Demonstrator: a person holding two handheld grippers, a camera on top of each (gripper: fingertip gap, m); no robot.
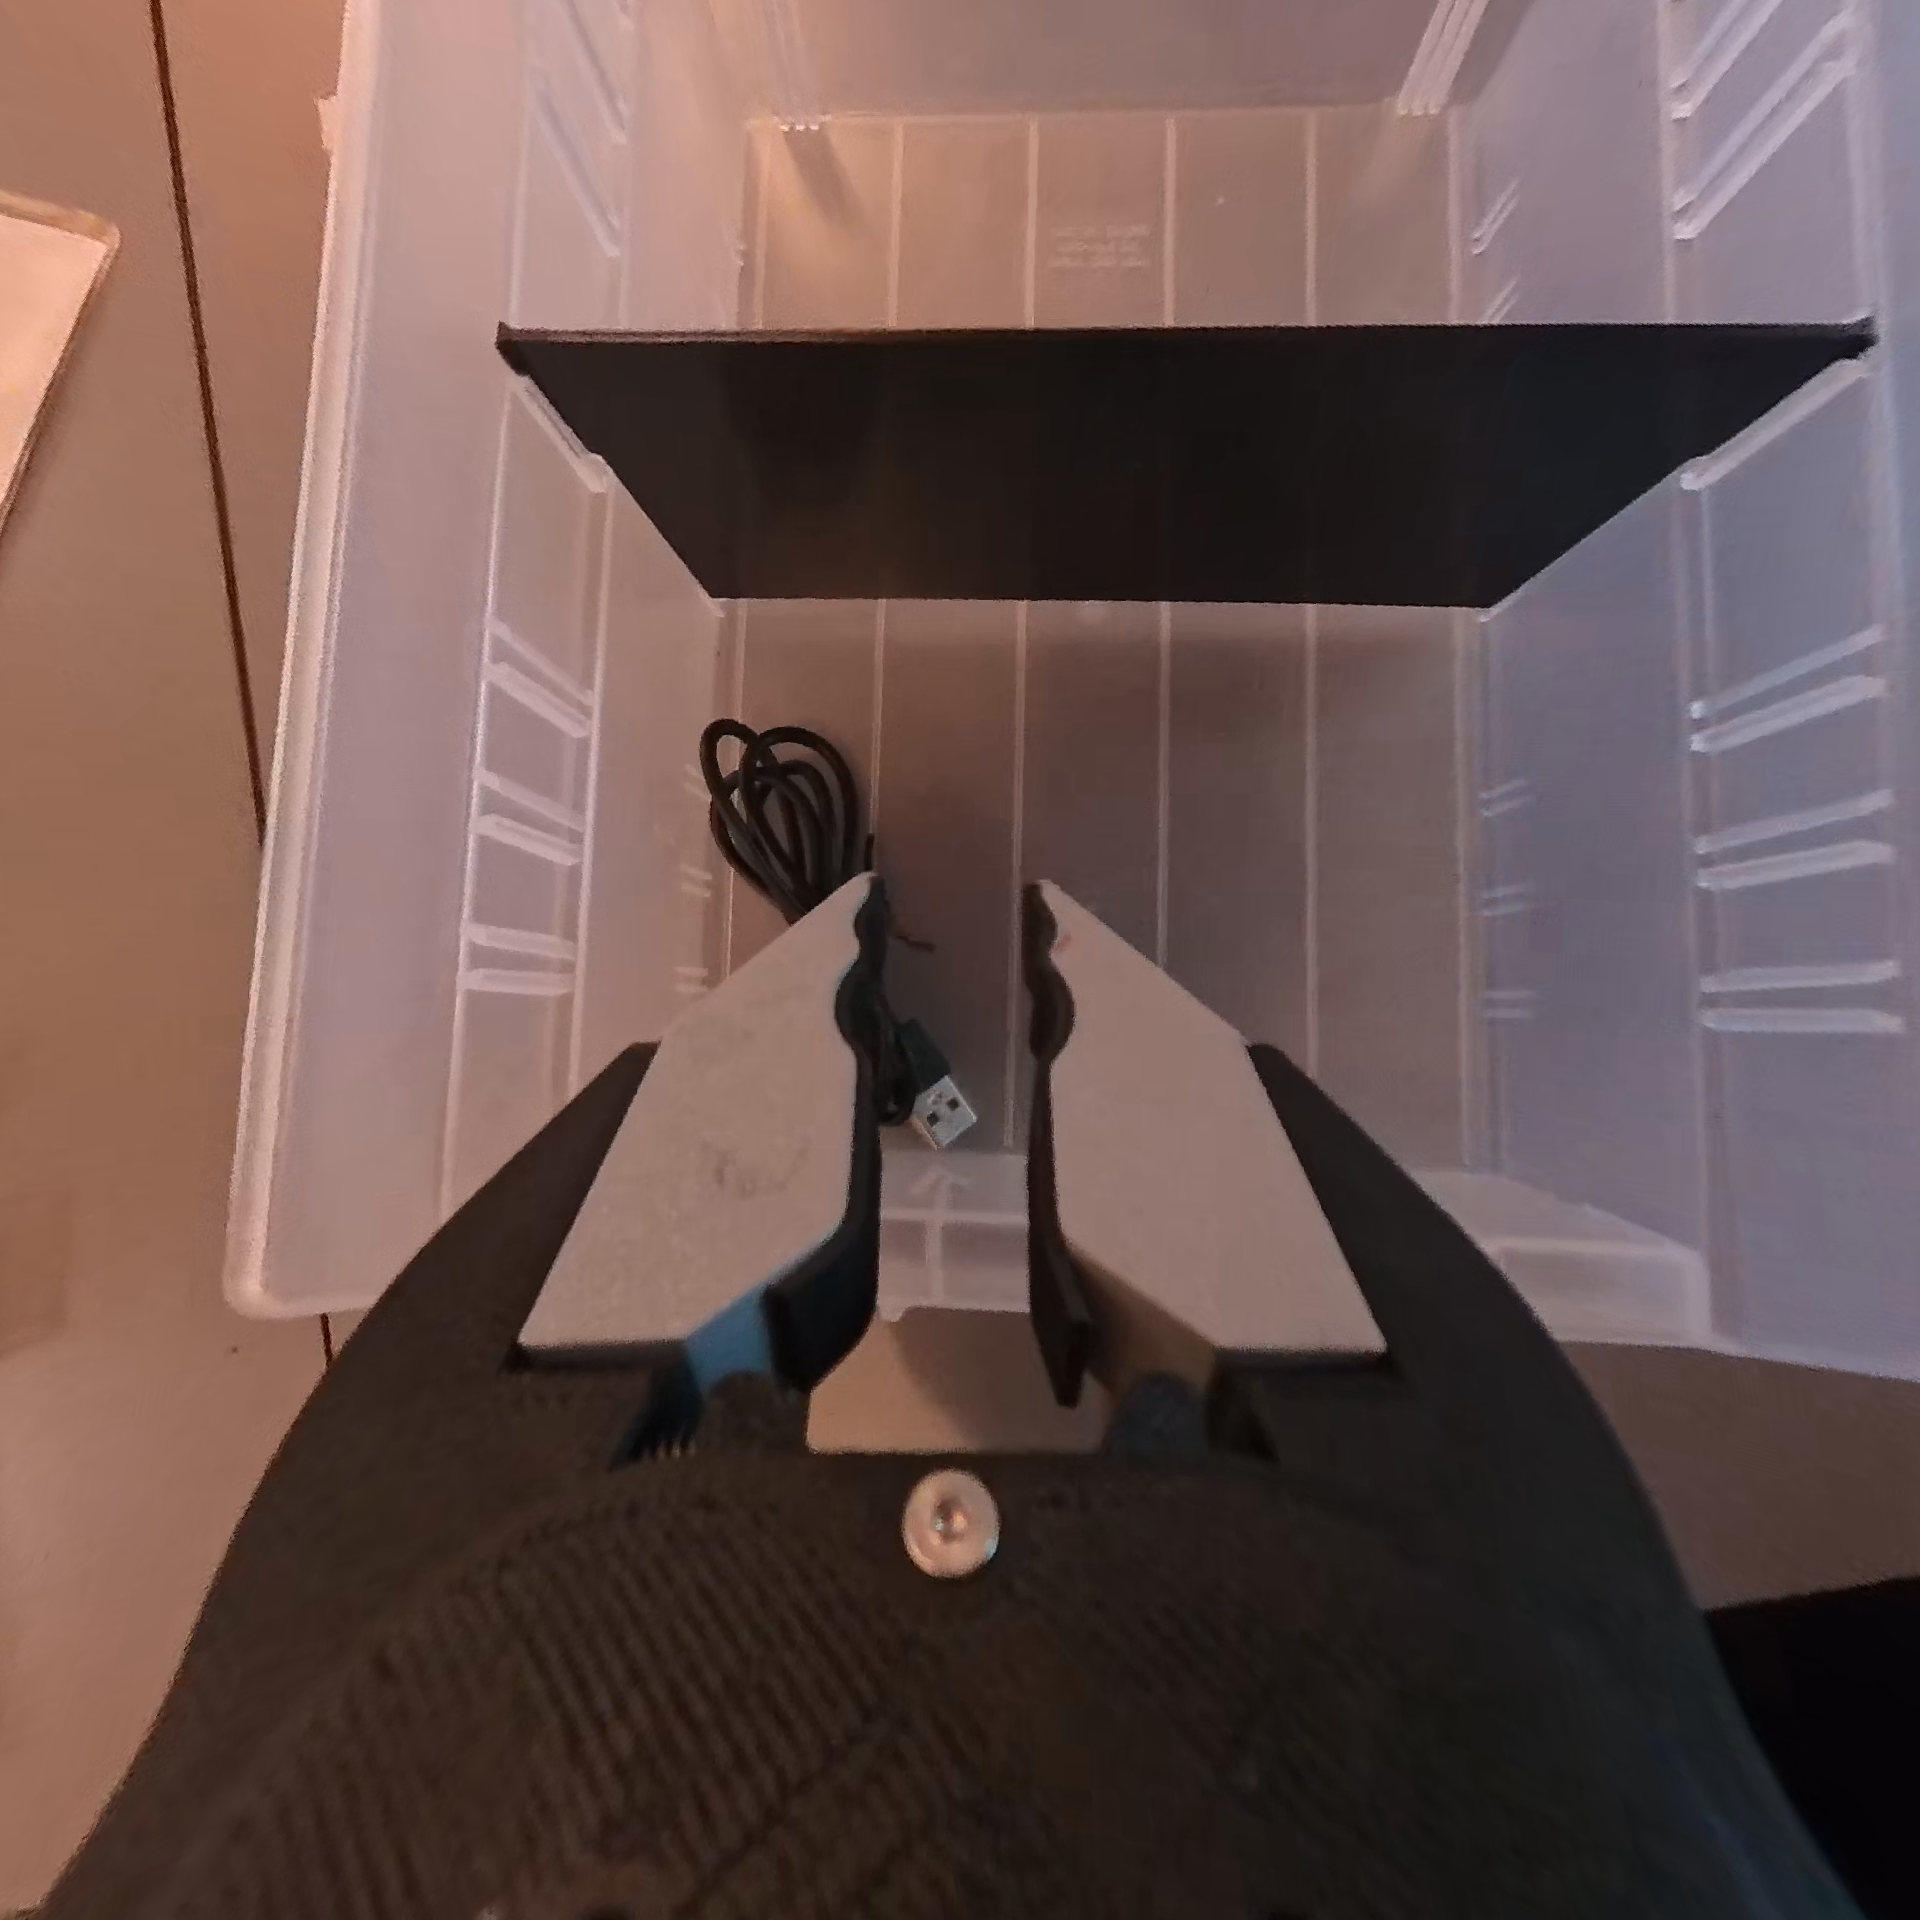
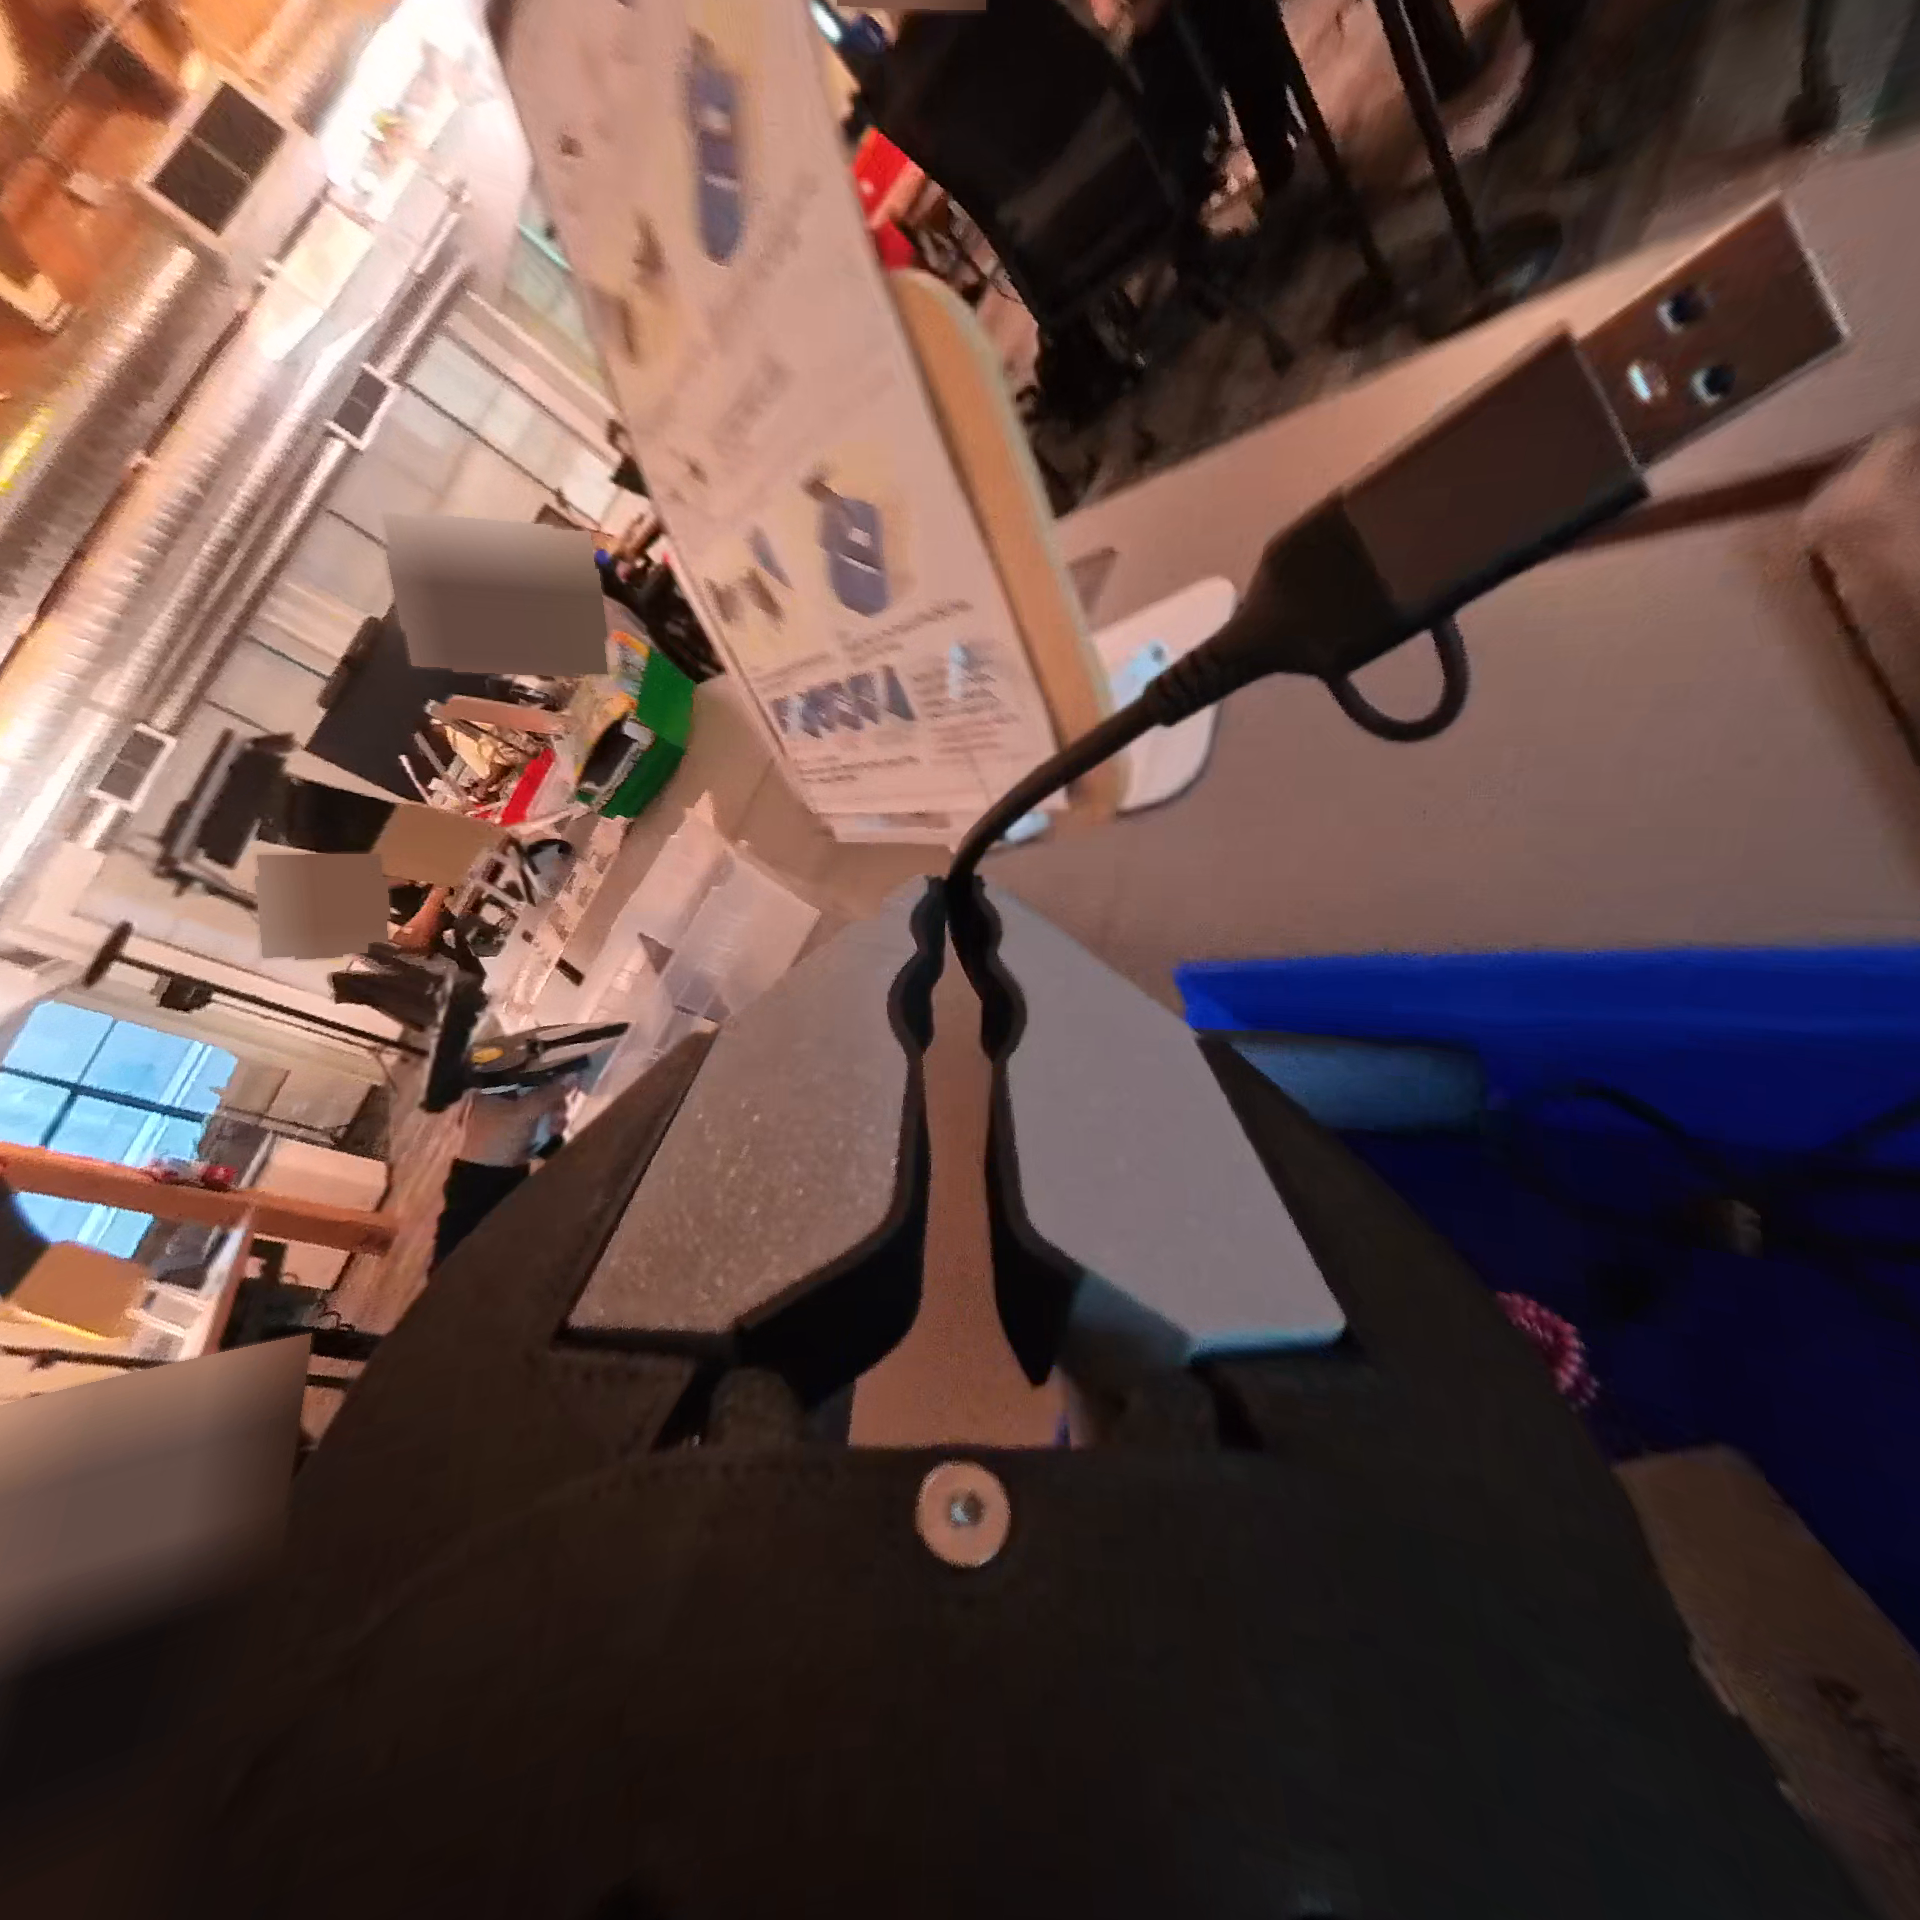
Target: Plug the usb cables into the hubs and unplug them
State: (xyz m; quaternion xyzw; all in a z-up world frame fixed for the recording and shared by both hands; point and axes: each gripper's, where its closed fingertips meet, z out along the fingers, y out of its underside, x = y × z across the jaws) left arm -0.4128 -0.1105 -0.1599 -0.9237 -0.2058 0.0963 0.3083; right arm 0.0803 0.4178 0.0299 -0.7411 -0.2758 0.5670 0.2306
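In the left wrist view my left gripper (image 1: 954, 899) is open and empty, hovering over a clear plastic bin (image 1: 343, 727). A coiled black USB cable (image 1: 779, 810) lies on the bin floor, partly hidden by my left finger, with its silver plug (image 1: 943, 1114) showing between the fingers. In the right wrist view my right gripper (image 2: 958, 902) is shut on a black USB cable (image 2: 1049, 769) at the fingertips. That cable curves up to the right and ends in a grey-shelled plug (image 2: 1538, 457) with a metal tip, held in the air.
A black divider panel (image 1: 1039, 468) crosses the clear bin behind the coiled cable. In the right wrist view a blue bin (image 2: 1621, 1049) with dark cables sits at the right, cardboard boxes (image 2: 1558, 748) lie behind, and a white printed board (image 2: 810, 436) stands at centre. People and cluttered desks are far left. One gripper's finger ends stand about 75 cm off the other's.
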